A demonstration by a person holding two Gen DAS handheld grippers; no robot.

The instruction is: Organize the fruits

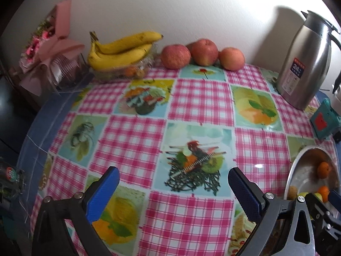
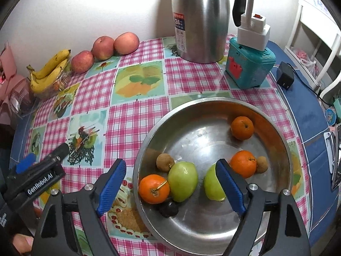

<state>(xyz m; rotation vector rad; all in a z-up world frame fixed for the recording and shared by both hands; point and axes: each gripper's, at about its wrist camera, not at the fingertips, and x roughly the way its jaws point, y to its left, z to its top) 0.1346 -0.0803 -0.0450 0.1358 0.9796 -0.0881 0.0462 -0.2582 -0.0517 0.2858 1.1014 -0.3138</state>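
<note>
A steel bowl (image 2: 277, 132) on the checked tablecloth holds three oranges (image 2: 242, 127), two green fruits (image 2: 182, 180), small brown fruits (image 2: 165, 162) and a dark one (image 2: 168, 209). My right gripper (image 2: 170, 164) hangs over the bowl's near side, open, its blue pads clear of the fruit below. Three apples (image 1: 204, 51) line the wall at the back. To their left, bananas (image 1: 123, 49) lie on a clear container. My left gripper (image 1: 172, 175) is wide open over bare tablecloth, with nothing between its fingers. The bowl's rim (image 1: 298, 160) shows at its right.
A tall steel thermos jug (image 2: 200, 19) stands at the back behind the bowl. A teal box (image 2: 249, 64) with a white plug on top and a black adapter (image 2: 285, 77) sit to its right. A pink wrapped bouquet (image 1: 53, 49) is at the far left.
</note>
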